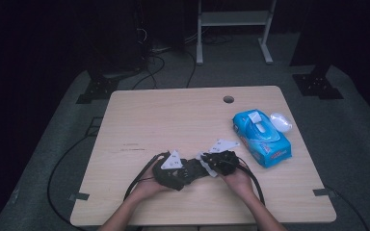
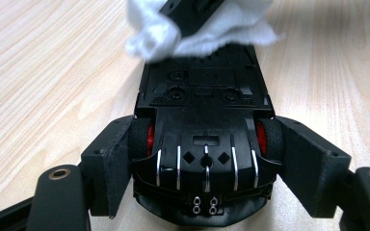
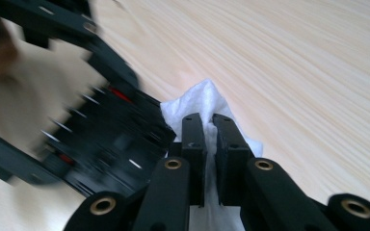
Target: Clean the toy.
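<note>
A black toy car (image 2: pixel 204 120) with red wheel hubs lies upside down, its underside facing the left gripper view. My left gripper (image 2: pixel 207 163) is shut on it, one jaw pressed to each rear wheel. My right gripper (image 3: pixel 208 125) is shut on a white wipe (image 3: pixel 200 98), which rests against the far end of the car (image 3: pixel 111 139). In the left gripper view the wipe (image 2: pixel 231 29) drapes over that end. In the high view both grippers meet near the table's front edge, left gripper (image 1: pixel 183 174) beside right gripper (image 1: pixel 211 166).
A blue pack of wet wipes (image 1: pixel 262 137) lies at the right of the wooden table (image 1: pixel 173 115), with a white lid (image 1: pixel 280 121) beside it. A cable hole (image 1: pixel 228 99) sits near the far edge. Cables trail from both grippers.
</note>
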`<action>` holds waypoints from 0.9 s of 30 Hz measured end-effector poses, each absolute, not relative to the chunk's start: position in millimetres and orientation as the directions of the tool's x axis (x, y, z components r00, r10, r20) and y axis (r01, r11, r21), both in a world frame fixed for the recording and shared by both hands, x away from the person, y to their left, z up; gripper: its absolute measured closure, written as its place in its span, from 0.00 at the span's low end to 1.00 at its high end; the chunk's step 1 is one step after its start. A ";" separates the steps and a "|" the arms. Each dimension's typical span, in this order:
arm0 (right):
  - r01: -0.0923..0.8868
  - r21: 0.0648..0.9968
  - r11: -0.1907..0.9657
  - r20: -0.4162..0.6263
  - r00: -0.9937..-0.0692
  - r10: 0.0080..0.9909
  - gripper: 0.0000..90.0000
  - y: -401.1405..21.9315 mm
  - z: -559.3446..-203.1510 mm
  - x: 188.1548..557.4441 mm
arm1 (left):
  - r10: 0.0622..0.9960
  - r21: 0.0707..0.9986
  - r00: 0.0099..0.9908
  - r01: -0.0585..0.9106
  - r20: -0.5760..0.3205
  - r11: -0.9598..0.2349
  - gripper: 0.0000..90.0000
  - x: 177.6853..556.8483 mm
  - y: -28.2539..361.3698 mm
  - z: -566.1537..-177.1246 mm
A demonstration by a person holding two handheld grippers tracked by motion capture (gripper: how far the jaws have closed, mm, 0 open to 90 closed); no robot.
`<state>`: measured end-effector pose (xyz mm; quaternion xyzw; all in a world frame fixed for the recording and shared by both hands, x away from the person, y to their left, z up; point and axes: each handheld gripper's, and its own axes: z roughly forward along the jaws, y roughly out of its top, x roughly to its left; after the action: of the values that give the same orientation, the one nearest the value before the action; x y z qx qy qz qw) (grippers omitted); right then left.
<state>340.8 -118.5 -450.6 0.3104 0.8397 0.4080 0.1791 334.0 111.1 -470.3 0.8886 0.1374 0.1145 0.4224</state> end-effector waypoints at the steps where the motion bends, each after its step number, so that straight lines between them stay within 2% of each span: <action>1: 0.381 0.793 0.475 -0.053 -0.734 0.677 0.93 -124.1 -451.3 340.9 | 0.341 0.784 0.936 0.146 0.088 -0.603 0.29 333.9 110.9 -470.2; 5: 0.395 0.797 0.456 -0.026 -0.733 0.680 0.93 -124.9 -451.9 338.2 | 0.342 0.779 0.935 0.145 0.094 -0.610 0.29 333.3 110.4 -470.4; 8: 0.377 0.812 0.445 0.018 -0.779 0.627 0.93 -114.5 -451.3 333.9 | 0.341 0.771 0.936 0.151 0.090 -0.618 0.29 334.0 110.8 -472.0; 11: 0.342 0.806 0.482 -0.023 -0.797 0.604 0.93 -105.1 -449.8 331.5 | 0.339 0.765 0.936 0.151 0.092 -0.626 0.29 334.5 111.3 -472.3; 15: 0.358 0.803 0.477 -0.051 -0.756 0.653 0.93 -118.0 -450.7 338.7 | 0.341 0.779 0.936 0.147 0.090 -0.609 0.29 333.9 110.8 -471.6; 17: 0.388 0.803 0.453 -0.024 -0.738 0.675 0.93 -125.8 -452.1 340.4 | 0.340 0.780 0.935 0.140 0.098 -0.610 0.29 333.7 110.3 -470.8; 22: 0.372 0.792 0.483 -0.063 -0.738 0.672 0.93 -127.7 -451.4 338.5 | 0.336 0.773 0.936 0.138 0.102 -0.619 0.29 333.9 109.8 -470.0; 27: 0.399 0.789 0.467 -0.065 -0.703 0.709 0.93 -139.7 -451.8 343.3 | 0.336 0.772 0.936 0.138 0.102 -0.620 0.29 334.1 110.0 -470.1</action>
<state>343.3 -139.7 -451.8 0.3320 0.8338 0.3951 0.1962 334.1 110.0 -470.1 0.8921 0.1330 0.1189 0.4152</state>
